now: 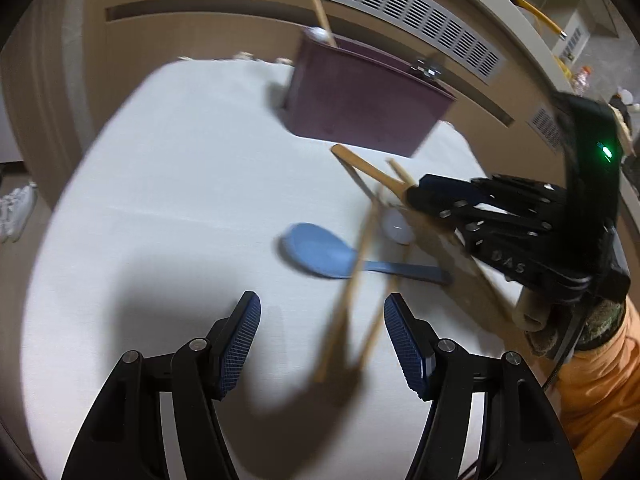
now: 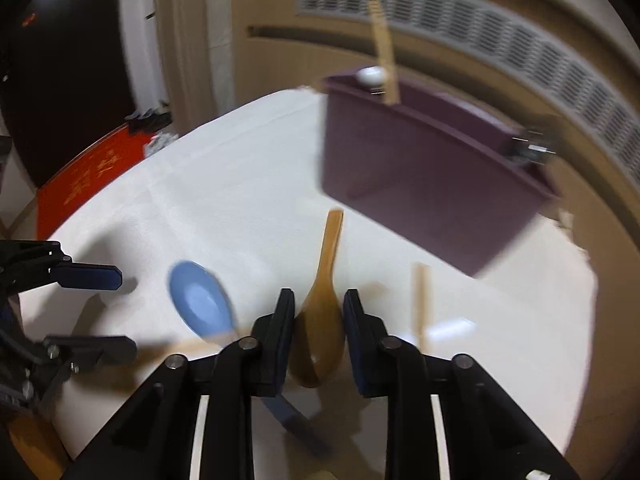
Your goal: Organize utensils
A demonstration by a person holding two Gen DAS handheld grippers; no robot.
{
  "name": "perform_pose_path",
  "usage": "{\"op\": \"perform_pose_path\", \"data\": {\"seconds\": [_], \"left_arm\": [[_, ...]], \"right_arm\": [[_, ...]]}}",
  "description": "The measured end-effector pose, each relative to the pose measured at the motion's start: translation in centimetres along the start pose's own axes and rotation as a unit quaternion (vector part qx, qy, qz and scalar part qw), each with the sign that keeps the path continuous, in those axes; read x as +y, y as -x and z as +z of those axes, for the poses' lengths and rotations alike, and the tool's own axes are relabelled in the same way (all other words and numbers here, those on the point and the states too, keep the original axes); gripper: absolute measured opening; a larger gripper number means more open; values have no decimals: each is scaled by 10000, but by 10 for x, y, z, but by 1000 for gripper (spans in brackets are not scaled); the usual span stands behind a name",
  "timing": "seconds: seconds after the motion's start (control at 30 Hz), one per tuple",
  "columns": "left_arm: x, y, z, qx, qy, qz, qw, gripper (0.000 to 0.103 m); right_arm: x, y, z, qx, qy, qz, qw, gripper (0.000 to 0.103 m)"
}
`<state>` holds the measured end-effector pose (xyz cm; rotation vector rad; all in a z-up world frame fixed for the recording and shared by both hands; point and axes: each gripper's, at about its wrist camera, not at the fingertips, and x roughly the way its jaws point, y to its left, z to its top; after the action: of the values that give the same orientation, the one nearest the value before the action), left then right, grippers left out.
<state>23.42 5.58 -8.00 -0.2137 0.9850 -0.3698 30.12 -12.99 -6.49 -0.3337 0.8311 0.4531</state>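
The left tool (image 1: 322, 342) hangs open over the worktop (image 1: 160, 200), nearer us than the purple bin (image 1: 360, 96). The right tool (image 2: 318, 332) pinches a wooden spoon (image 2: 322, 320) by its bowl, just before that bin; it looks light, stiff and smooth, so the neck seems a surer hold.

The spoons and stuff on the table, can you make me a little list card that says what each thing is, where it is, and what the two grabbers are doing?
table: white cloth
box: purple holder standing at the far edge, a wooden stick and a white utensil poking out of it
blue spoon: lying on the cloth, nobody holding it
wooden spoon: bowl pinched by the right gripper, handle pointing toward the box
chopsticks: loose, blurred, near the blue spoon
left gripper: open, holding nothing
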Motion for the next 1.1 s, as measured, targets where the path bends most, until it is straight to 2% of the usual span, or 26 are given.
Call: {"op": "perform_pose_path", "data": {"seconds": [0.13,0.37,0.5,0.57,0.63,0.73,0.87,1.03,1.07,1.1], "left_arm": [[-18,-22,11,326,69,-194,9993,65],[-22,-49,35,496,449,76,9977,65],[-23,-60,50,479,585,158,9970,65],[-25,-68,60,446,576,238,9971,65],[-30,-76,70,329,464,463,9973,64],[-39,-86,80,196,170,827,9962,56],[-42,-92,76,94,-309,1698,9849,54],[-42,-87,64,151,-264,1493,9883,54],[-45,-88,62,107,-376,1513,9877,51],[-47,-89,59,42,-514,1591,9859,39]], "right_arm": [[-25,23,-30,-65,-223,-210,9995,10],[-40,29,-67,-148,-546,-214,9982,11],[-43,20,-80,-79,-802,-9,9967,27],[-40,16,-84,-49,-804,-20,9967,29],[-38,15,-85,-49,-784,-18,9969,32],[-36,16,-87,-110,-757,-19,9971,39],[-33,17,-88,-158,-708,-44,9974,43],[-32,15,-88,-129,-691,1,9975,48],[-32,15,-88,-119,-699,0,9975,48],[-34,15,-88,-117,-708,-5,9974,48]]}}
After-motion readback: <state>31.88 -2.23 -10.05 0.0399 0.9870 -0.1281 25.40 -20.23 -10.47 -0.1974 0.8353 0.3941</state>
